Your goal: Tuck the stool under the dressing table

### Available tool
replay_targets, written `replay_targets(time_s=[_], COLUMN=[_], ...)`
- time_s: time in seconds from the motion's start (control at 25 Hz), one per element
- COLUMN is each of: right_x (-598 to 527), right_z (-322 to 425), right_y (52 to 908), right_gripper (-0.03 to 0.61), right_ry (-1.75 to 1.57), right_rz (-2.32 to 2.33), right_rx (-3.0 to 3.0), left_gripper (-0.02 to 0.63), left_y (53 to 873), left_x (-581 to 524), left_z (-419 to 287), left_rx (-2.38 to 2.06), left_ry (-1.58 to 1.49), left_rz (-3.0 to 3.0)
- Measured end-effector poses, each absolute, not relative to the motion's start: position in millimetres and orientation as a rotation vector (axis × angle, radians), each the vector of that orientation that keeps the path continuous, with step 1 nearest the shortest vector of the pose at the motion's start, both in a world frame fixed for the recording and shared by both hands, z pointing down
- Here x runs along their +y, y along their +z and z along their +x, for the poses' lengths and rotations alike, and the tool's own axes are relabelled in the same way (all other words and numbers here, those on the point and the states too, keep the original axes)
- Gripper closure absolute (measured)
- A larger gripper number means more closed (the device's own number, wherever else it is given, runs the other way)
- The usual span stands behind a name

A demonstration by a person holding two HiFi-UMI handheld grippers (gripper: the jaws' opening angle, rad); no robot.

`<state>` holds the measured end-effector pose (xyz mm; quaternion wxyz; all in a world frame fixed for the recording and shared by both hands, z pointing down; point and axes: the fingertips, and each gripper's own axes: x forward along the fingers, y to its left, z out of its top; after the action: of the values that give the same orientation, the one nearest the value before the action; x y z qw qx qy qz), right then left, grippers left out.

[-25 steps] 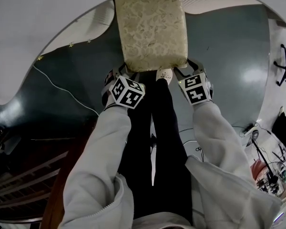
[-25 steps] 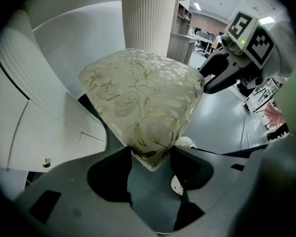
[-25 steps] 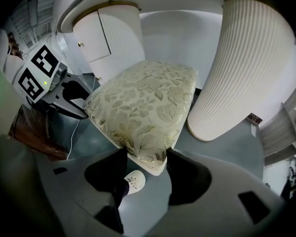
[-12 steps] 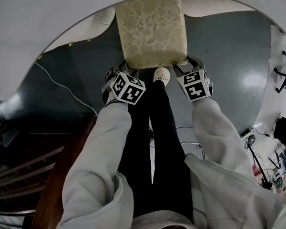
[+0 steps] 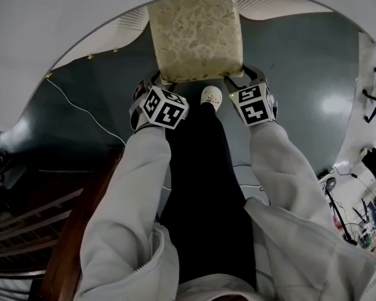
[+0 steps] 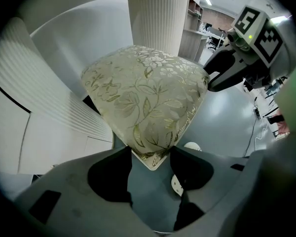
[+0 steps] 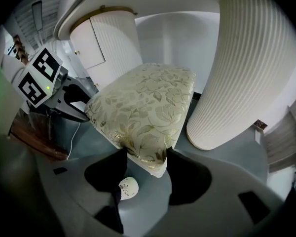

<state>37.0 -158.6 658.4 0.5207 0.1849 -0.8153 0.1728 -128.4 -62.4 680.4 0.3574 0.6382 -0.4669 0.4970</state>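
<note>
Stool [image 5: 196,33], one: I hold two near corners, left gripper [image 6: 150,154] and right gripper [image 7: 145,157] fingers clamped on each.

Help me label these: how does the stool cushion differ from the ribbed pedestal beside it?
The stool cushion is cream-gold with a leaf pattern; the ribbed pedestal is white. The cushion is squarish and flat-topped; the pedestal is a rounded column. The cushion's near corners sit in the jaws of the left gripper and right gripper; the pedestal is untouched. Both are pale.
</note>
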Motion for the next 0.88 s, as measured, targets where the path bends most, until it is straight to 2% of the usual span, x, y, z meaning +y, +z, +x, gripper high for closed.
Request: replay_targets(time_s=[0.88], right_x=[-199.2], right_z=[21.9], right_y=[659.9], right_gripper=[0.276], right_ry=[0.391], right_rz=[0.465], right_rx=[-1.988], left_gripper=[0.368], left_y=[679.3], left_x=[-104.0], left_z=[-143.3], left_rx=[-1.249], left_ry=[1.294], left_rz=[1.663])
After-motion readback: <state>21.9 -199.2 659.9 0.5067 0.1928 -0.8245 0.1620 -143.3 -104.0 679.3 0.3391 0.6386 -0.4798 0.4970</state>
